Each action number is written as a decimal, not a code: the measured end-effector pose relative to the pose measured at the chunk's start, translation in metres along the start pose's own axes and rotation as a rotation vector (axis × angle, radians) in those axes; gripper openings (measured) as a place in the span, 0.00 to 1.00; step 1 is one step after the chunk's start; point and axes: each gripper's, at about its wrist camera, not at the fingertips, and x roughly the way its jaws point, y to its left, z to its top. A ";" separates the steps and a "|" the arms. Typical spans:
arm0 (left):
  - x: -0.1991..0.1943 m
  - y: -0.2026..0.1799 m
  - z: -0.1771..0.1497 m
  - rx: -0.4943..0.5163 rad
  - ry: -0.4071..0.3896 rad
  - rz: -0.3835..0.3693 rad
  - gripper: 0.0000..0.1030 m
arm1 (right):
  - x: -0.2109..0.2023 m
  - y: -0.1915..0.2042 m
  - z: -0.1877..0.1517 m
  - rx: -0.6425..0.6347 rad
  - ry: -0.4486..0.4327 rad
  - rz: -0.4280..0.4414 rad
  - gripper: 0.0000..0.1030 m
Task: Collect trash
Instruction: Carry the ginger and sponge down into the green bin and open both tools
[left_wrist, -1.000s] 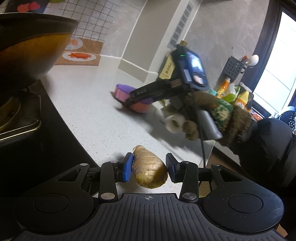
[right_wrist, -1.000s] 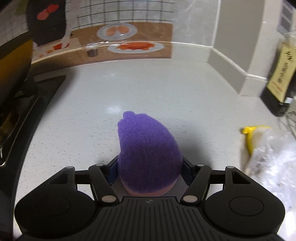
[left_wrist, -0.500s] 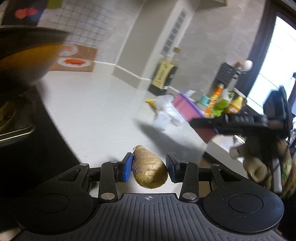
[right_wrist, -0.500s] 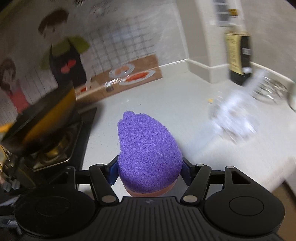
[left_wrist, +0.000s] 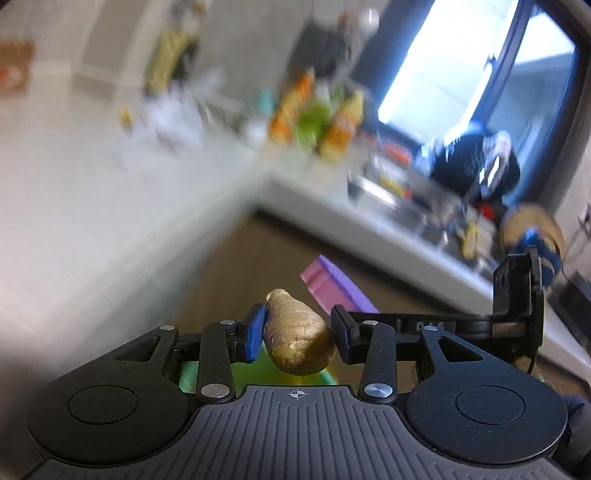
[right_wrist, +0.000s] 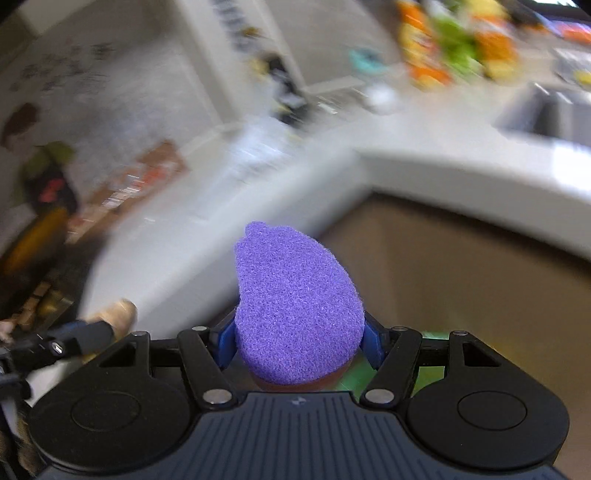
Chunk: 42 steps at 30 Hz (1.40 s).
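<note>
Swung off the white countertop (left_wrist: 74, 206) toward something green below, likely the bin: left gripper (left_wrist: 297, 334) clamped on ginger root (left_wrist: 299, 341), right gripper (right_wrist: 297, 341) clamped on purple sponge (right_wrist: 295, 306).

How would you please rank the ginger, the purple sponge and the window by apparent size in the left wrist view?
1. Window, largest, though farthest away.
2. Ginger, enlarged by sitting close to the camera.
3. Purple sponge, partly hidden behind the right claw, so second and third are uncertain.
</note>
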 end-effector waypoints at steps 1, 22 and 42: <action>0.021 0.003 -0.009 -0.021 0.053 -0.021 0.43 | 0.004 -0.013 -0.011 0.018 0.021 -0.036 0.64; 0.331 0.099 -0.131 -0.251 0.720 0.188 0.42 | 0.079 -0.122 -0.081 0.056 0.196 -0.304 0.63; 0.217 0.051 -0.048 -0.016 0.220 -0.138 0.41 | 0.225 -0.168 -0.099 0.342 0.608 -0.200 0.64</action>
